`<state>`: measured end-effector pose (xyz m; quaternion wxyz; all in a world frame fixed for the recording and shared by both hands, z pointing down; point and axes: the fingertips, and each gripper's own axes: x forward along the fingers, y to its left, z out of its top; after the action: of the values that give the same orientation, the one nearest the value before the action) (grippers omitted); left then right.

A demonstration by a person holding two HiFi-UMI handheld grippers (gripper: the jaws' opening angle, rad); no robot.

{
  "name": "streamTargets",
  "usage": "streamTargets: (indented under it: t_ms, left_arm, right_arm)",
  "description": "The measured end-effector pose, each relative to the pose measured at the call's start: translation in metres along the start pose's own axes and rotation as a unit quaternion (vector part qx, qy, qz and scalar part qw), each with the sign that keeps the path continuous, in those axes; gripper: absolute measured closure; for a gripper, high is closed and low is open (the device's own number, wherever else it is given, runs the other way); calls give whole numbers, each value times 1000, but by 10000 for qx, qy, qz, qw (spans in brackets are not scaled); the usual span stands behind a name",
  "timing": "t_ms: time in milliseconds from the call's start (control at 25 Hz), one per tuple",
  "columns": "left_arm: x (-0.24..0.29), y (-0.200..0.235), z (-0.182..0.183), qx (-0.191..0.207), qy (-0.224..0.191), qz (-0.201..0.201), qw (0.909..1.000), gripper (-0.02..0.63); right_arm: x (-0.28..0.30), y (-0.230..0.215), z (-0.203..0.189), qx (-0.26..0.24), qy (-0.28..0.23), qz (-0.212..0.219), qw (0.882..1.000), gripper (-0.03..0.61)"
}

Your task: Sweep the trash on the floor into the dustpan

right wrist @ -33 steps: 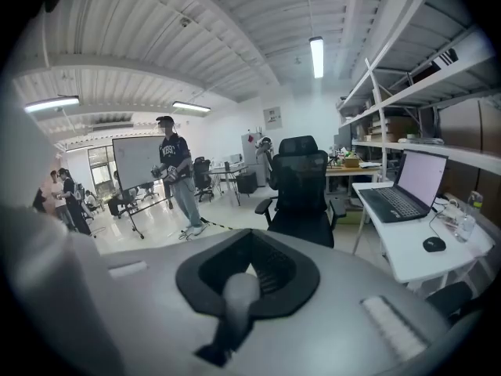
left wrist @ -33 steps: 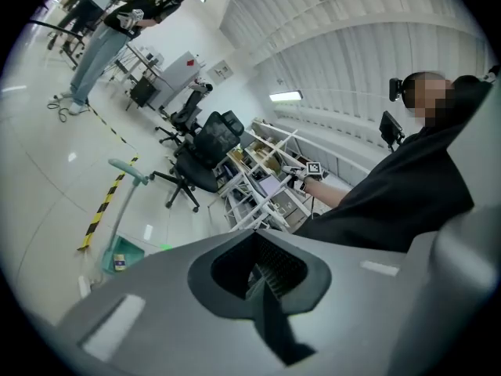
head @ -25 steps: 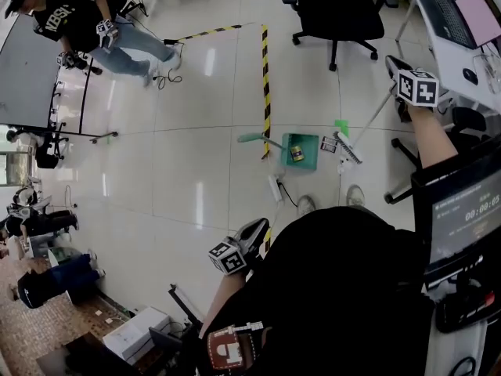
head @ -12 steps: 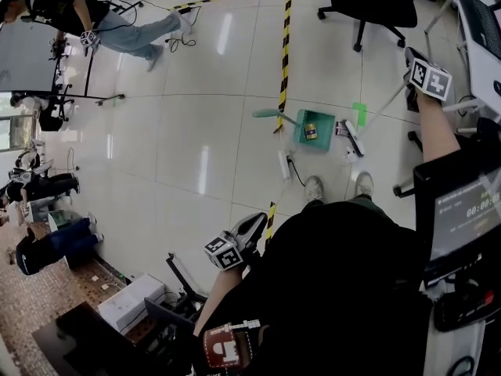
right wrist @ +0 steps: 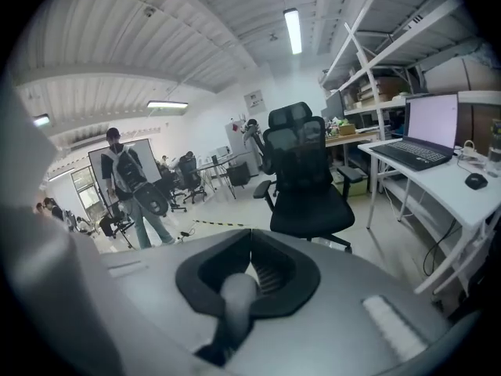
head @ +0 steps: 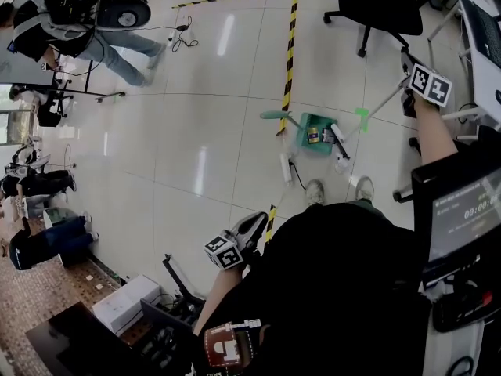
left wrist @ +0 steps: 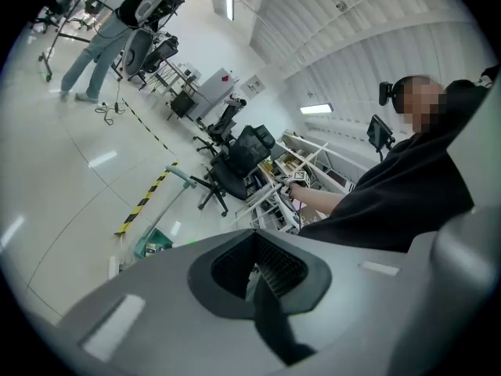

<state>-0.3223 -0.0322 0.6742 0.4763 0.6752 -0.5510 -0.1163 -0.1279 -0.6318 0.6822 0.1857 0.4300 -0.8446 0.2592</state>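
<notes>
The pale tiled floor (head: 196,92) fills most of the head view, with a line of yellow-and-black striped tape (head: 290,49) running down it towards the person's shoes (head: 315,192). A black office chair (head: 374,2) stands at the top of that view, well apart from the work.

The broom (head: 338,142) is the longest of the task's things. Its long axis slants from the right gripper (right wrist: 249,276), high at the head view's right, down and to the left, ending at the head on the floor. The head lies as a short bar across the right-hand edge of the green dustpan (head: 307,124), touching or just beside it. The right gripper's jaws are clamped on the broom's grey handle (right wrist: 235,298), whose rounded end shows between them.

The dustpan sits on the floor at the lower end of the tape, its teal handle (head: 273,115) pointing to the view's left and its pan towards the broom. A small yellow-labelled can (head: 314,135) lies inside it. A white scrap (head: 340,164) lies on the floor just below the broom head.

The left gripper (left wrist: 254,269) is held close to the person's body, its jaws together with nothing between them.
</notes>
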Motion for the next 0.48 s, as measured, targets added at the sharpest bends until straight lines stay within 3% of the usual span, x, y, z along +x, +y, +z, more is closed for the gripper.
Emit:
streamTargets:
  t_ms: [200, 480]
  left_arm:
    - [3, 7, 5, -6, -13, -106, 9999, 614]
    - [9, 5, 31, 218, -5, -612, 9979, 614]
  right_arm:
    - [-25, -20, 20, 146, -151, -146, 9997, 578]
    - [-91, 15, 51, -269, -383, 59, 9989, 578]
